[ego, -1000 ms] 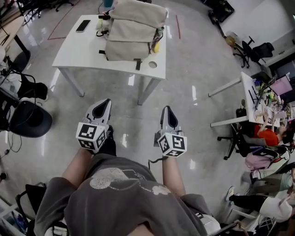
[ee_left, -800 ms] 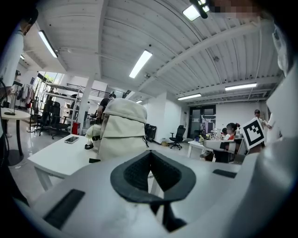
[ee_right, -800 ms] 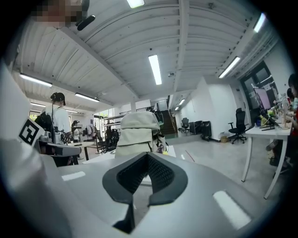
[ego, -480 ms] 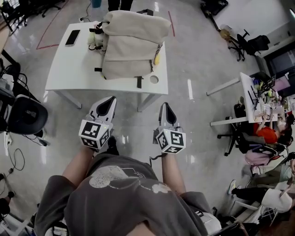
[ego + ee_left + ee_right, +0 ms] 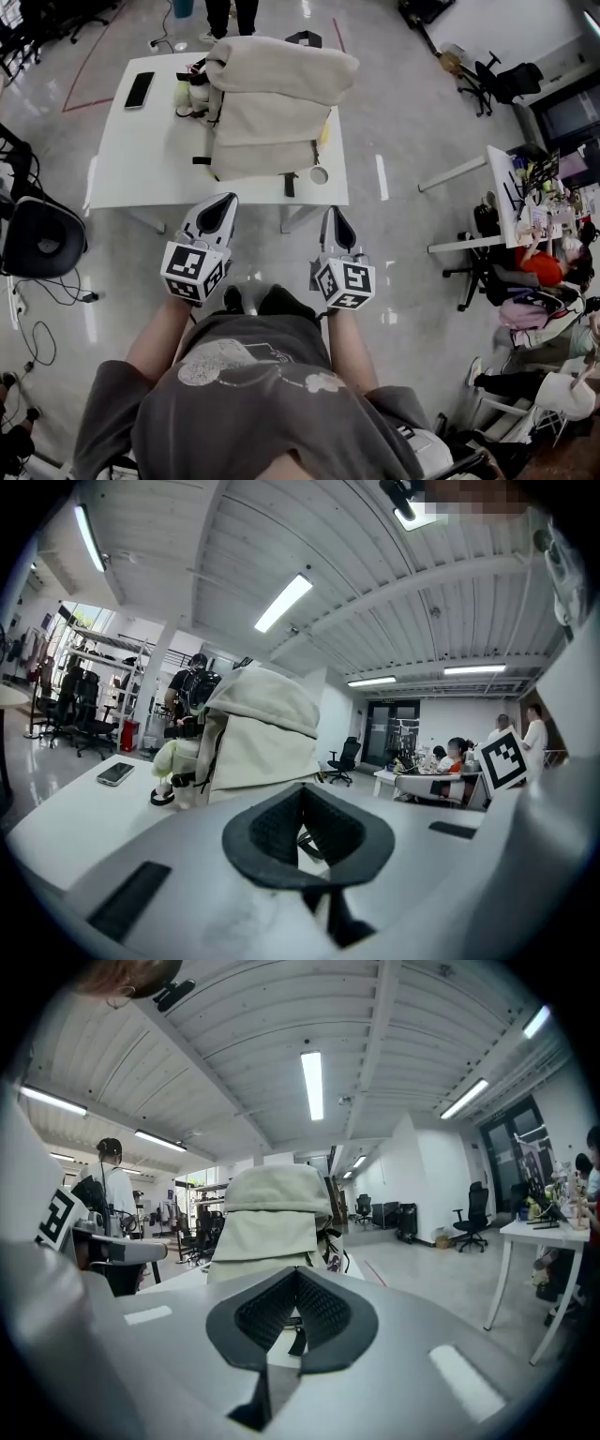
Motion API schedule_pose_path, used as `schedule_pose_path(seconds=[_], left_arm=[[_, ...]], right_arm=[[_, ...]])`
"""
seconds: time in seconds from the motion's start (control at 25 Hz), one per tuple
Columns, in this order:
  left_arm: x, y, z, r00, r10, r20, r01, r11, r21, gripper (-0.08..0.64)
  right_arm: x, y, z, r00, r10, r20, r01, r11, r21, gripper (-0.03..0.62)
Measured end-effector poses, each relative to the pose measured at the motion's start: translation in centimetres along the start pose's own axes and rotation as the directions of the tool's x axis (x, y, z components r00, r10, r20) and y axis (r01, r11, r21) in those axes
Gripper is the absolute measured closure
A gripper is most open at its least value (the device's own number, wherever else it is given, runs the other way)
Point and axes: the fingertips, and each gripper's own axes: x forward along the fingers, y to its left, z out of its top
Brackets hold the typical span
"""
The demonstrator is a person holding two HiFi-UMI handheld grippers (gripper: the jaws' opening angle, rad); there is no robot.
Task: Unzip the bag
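A: Grippers first. State?
B: L gripper (image 5: 225, 200): jaws together, nothing btwn them. R gripper (image 5: 337, 215): same, tips meeting, empty. Both are held out in front of the person, side by side. From above the tips line up w/ the near edge of the table (image 5: 127, 155); can't tell if they're over it.
A: Why closed?
B: Prob just a carry posture. Nothing to hold yet, and closed tips snag less. That's my guess.
A: And the bag?
B: Bag (image 5: 272, 103) is beige fabric, standing upright on the table's right half w/ a big flap folded over the top. It's apart from both grippers, no contact. In each gripper view it sits straight ahead, just above the jaw tips, so both look aimed at it.
A: Zip?
B: Can't make out the zip line or puller. A black strap (image 5: 289, 184) lies at the bag's lower front, w/ a round disc (image 5: 319, 175) just beside it.
A: Other stuff?
B: Phone (image 5: 140, 90) lies flat at the table's far left. A pale-green soft toy (image 5: 191, 92) is just beside the bag's left side. Black office chair (image 5: 37, 239) is left of the table.
A: Stage?
B: Approach only, unzip not begun. I'd judge the next move needs one gripper to steady the bag and the other to open and pinch the puller. Risk: a soft upright bag tips if pulled w/o bracing.
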Motion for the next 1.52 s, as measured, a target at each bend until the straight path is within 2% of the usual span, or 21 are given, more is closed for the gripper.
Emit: schedule_pose_path(seconds=[0.36,0.6,0.84,0.92,0.96,1.28,1.52], left_arm=[[4.0,-0.1,-0.5,1.0,-0.019,-0.017,0.019,1.0,-0.006,0.554],[9.3,-3.1,-0.8,0.995,-0.089,-0.05,0.09,0.996,0.005,0.554],[15.3,-4.8,-1.3,0.994,-0.087,-0.063,0.088,0.996,0.012,0.55],[17.1,-5.6,-2.0,0.989,-0.109,-0.096,0.11,0.994,0.015,0.467],[17.9,-5.9,-2.4,0.987,-0.112,-0.113,0.115,0.993,0.016,0.457],[23.0,-6.7,-5.7,0.975,-0.055,-0.213,0.056,0.998,-0.004,0.417],[25.2,-5.2,-6.7,0.971,0.055,-0.233,-0.069,0.996,-0.052,0.422]], right_arm=[[4.8,-2.3,0.5,1.0,0.014,0.001,-0.014,1.0,0.01,0.592],[9.0,-4.9,2.1,0.998,0.057,0.005,-0.057,0.998,0.006,0.592],[12.7,-8.6,2.3,0.996,0.094,-0.01,-0.094,0.996,0.006,0.592],[13.7,-9.9,2.1,0.995,0.102,-0.017,-0.101,0.995,0.011,0.592],[14.1,-10.4,2.0,0.994,0.107,-0.021,-0.106,0.994,0.014,0.592],[17.1,-12.8,0.8,0.981,0.185,-0.058,-0.185,0.983,0.018,0.592],[19.0,-13.2,0.1,0.962,0.26,-0.084,-0.26,0.966,0.002,0.592]])
